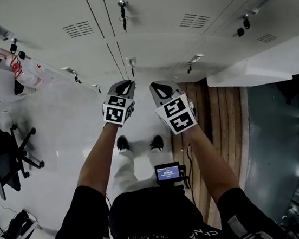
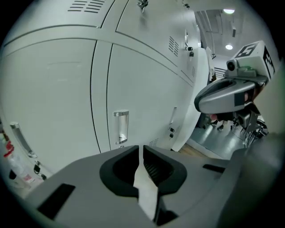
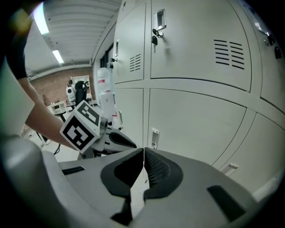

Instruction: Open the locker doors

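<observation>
Jaws pressed together and empty on both my left gripper (image 2: pixel 141 150) and right gripper (image 3: pixel 143 153). Pale grey metal locker doors (image 2: pixel 53 89) face them, a recessed chrome handle (image 2: pixel 120 127) just beyond the left tips. Closed like this, I reckon I'd skid off it.

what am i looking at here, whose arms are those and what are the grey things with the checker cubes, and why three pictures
A person stands facing pale grey metal lockers, holding a grey two-jaw hand tool in each hand: the left gripper and the right gripper. The black-and-white cubes are part of them. The head view is from a camera on the person's head, looking down past the arms. The other two views are from cameras riding on each gripper, looking along its jaws. Both pairs of jaws are shut, holding nothing. The doors ahead are closed; a silver recessed handle shows beyond the left gripper.
</observation>
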Available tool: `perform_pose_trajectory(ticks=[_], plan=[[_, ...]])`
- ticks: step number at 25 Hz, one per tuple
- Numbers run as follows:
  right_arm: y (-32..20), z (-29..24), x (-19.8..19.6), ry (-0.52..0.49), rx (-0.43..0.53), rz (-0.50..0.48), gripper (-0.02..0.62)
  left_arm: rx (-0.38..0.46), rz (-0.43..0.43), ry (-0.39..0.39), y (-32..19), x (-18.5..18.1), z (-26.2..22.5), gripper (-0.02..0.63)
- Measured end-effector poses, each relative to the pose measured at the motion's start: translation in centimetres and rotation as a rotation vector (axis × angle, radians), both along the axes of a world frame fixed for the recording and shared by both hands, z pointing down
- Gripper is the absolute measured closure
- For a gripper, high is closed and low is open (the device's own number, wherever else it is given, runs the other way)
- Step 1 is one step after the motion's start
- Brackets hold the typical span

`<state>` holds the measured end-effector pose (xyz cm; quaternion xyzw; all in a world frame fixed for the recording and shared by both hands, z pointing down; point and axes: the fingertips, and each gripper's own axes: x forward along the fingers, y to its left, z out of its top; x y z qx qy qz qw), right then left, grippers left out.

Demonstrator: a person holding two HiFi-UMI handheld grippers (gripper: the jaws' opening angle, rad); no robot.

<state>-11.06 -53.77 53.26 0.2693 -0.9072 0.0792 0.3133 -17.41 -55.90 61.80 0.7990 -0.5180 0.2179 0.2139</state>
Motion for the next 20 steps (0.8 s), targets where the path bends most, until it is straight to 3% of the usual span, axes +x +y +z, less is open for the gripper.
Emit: perform_pose_trajectory(ticks=[6, 10, 14, 20], plan=[[-2.5, 3.6, -0.6, -0.051, 0.024, 0.074, 0.566, 0.070, -0.135, -0.018, -3.2, -1.7, 4.2, 0.581], [-2.8, 5.4, -1.4, -0.073, 0.026, 0.093, 0.566, 0.094, -0.163, 0.021, -4.2, -1.7, 6.1, 0.521], [-2.6, 6.5, -1.6, -0.097, 0.034, 0.114, 0.566, 0.103, -0.177, 0.026, -5.2, -1.4, 8.1, 0.518], [-2.4, 7.8, -1.1, -0.098, 0.035, 0.128, 0.566, 0.102, -0.274, 0.025, -6.9, -2.2, 10.7, 0.520]])
